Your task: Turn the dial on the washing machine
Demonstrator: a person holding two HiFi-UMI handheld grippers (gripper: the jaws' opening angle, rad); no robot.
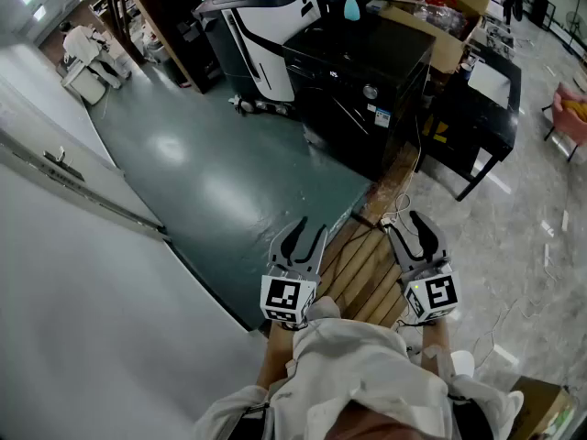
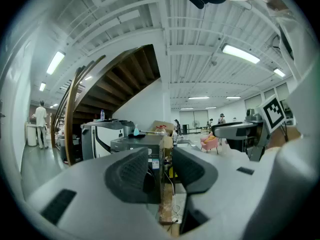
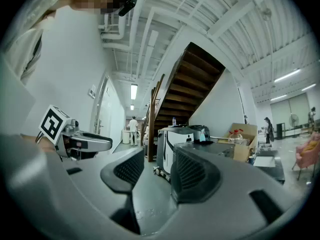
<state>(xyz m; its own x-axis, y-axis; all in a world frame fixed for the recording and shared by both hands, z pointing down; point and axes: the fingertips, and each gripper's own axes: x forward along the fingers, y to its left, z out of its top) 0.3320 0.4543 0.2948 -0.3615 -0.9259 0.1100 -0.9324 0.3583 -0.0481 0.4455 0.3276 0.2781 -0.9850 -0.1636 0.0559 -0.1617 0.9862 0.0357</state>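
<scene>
Standing well back from the washing machine point(image 1: 362, 108), a black box-shaped appliance on the floor point(image 1: 202, 172) ahead, beyond a strip of wooden slats point(image 1: 367, 264).

- Dial point(image 1: 370, 91): small pale round knob near the top of the machine's front face. Too small here to read any markings or a pointer. The gripper views show the machine only as a distant dark block; the dial cannot be picked out there.
- Left tool point(image 1: 307, 231): held low, close to the body, jaws drawn in narrow, nothing between them.
- Right tool point(image 1: 410, 232): level with the left, jaws closed down as far as they go, empty.
- Both tools are well apart from the machine; no contact with anything.

Handling judgement: the dial is likely rigid plastic on a fixed shaft, so it neither lifts nor flexes; it only rotates, probably with click stops and some resistance. The rim looks smooth and may slip under the pads. Best hold: open one tool, approach straight along the dial's axis, pinch across its full width at opposite edges, then twist the wrist. The machine itself looks heavy enough not to shift.
</scene>
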